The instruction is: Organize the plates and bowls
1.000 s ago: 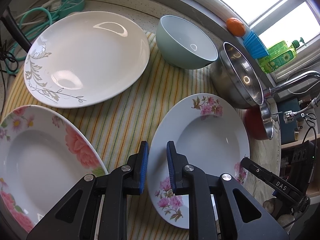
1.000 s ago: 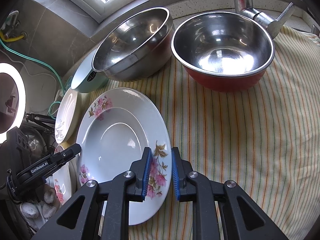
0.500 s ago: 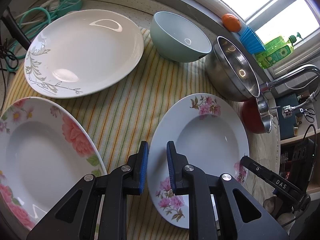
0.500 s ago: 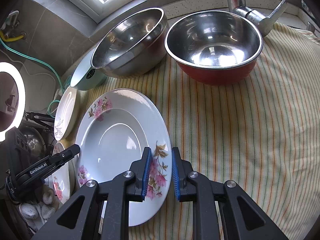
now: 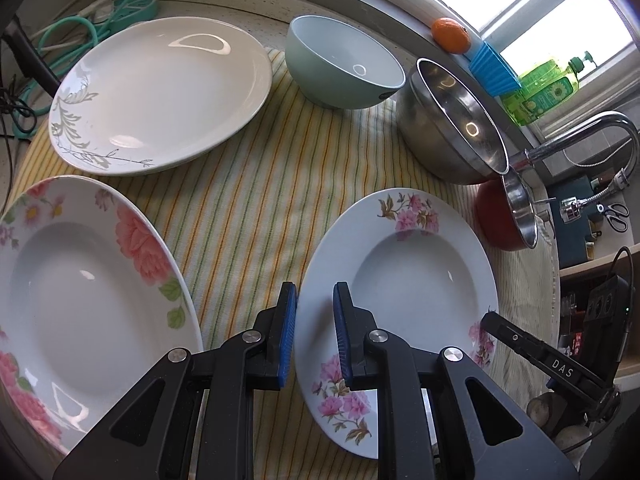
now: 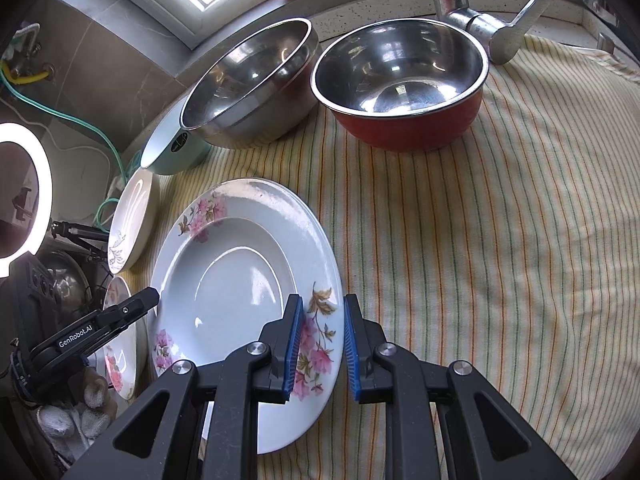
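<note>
A white deep plate with small pink blossoms (image 5: 400, 276) is laid flat on the striped cloth at the near middle. To its left, a deep plate with large pink roses (image 5: 84, 292) is seen, and behind that a cream plate with a grey leaf pattern (image 5: 160, 92). Along the back, a pale green bowl (image 5: 344, 68), a tilted steel bowl (image 6: 252, 84) and a red-sided steel bowl (image 6: 400, 80) are set upright in a row, close together.
</note>
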Demonstrator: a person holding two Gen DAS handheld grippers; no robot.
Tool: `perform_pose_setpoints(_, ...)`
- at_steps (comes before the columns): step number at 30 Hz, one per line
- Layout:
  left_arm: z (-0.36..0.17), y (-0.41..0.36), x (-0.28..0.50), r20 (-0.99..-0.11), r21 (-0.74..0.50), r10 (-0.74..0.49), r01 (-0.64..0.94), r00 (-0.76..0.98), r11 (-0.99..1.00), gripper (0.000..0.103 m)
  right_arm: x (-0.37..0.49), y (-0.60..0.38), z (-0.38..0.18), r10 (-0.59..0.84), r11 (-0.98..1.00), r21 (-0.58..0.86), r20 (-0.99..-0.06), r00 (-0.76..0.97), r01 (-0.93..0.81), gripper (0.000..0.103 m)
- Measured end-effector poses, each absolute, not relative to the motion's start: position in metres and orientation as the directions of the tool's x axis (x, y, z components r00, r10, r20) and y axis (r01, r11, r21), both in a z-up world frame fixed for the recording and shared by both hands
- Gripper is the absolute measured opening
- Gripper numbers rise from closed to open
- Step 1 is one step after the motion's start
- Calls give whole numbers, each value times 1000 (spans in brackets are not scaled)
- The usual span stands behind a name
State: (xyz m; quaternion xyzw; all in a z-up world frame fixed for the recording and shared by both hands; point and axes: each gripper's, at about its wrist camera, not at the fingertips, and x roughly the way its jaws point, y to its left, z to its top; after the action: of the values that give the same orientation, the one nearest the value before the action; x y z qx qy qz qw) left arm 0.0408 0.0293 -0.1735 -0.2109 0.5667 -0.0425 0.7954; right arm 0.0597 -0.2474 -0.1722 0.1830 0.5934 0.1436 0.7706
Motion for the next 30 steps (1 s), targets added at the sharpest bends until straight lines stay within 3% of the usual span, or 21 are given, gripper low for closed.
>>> perform_pose_setpoints(30,-172,7,19,-885,-382,-320,-137,337,914,16,40,-260,-172,419,895,444,-868,267,37,18)
